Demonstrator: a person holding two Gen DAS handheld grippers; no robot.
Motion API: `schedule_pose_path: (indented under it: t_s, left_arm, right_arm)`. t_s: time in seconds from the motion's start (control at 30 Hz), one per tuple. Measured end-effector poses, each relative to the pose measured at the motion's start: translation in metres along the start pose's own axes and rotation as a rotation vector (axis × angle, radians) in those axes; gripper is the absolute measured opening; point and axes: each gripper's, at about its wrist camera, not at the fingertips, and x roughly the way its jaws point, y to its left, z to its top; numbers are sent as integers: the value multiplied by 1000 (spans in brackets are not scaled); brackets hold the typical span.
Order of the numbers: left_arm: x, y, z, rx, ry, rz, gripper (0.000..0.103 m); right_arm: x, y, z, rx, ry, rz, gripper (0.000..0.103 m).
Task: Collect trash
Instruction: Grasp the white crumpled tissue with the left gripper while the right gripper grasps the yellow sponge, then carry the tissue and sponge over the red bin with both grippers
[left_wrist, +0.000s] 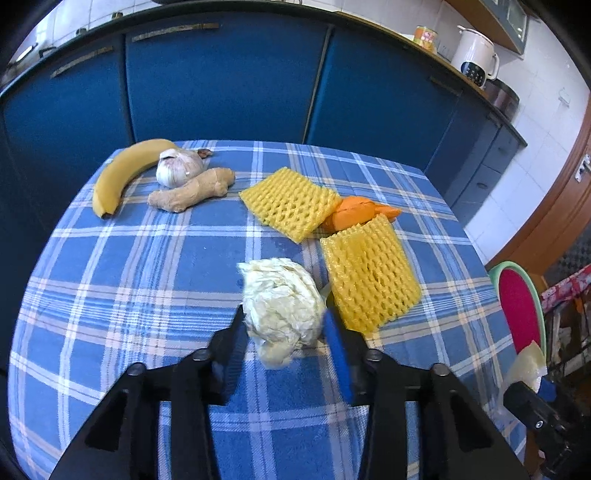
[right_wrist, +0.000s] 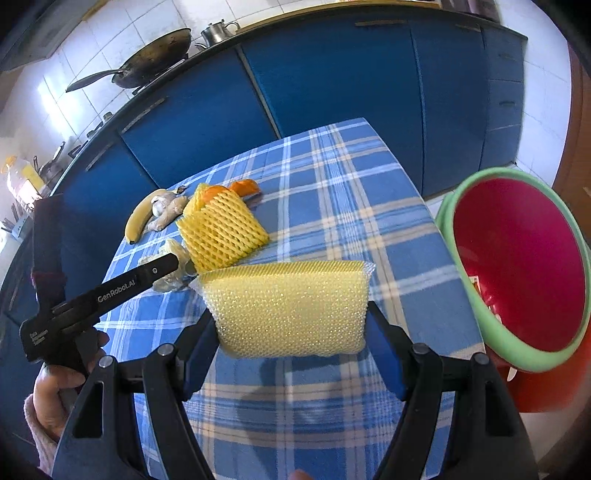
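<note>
The left gripper (left_wrist: 282, 332) clamps a crumpled white plastic wad (left_wrist: 282, 301) on the blue plaid tablecloth (left_wrist: 147, 258). The right gripper (right_wrist: 291, 328) pinches a pale yellow foam net sleeve (right_wrist: 288, 306) beside the red green-rimmed bin (right_wrist: 517, 266), whose contents are barely visible.

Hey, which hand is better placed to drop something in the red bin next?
Right. The right gripper already holds a yellow foam net lifted beside the red bin. The left gripper is only closing around the crumpled white wad on the table, farther from it.
</note>
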Motion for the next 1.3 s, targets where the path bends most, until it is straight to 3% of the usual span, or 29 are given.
schedule_pose_path:
  t_s: [0.1,0.37,1.07,1.3]
  left_arm:
    - [1,2,-1,-12,4,-7,26]
    - [-15,5,-7,-15,-31,-23,17]
    - [-103,-29,-20,63,-183,-124,16]
    - [-114,-49,-19,107,-195,-150,16]
  right_arm:
    - [0,-2,-3,4,3,3,76]
    - [-3,-3,-7,6,0,7,76]
    - [-45,-6,-15,-2,-66,14,76]
    - [-62,-17,-14,1,-95,-3,76]
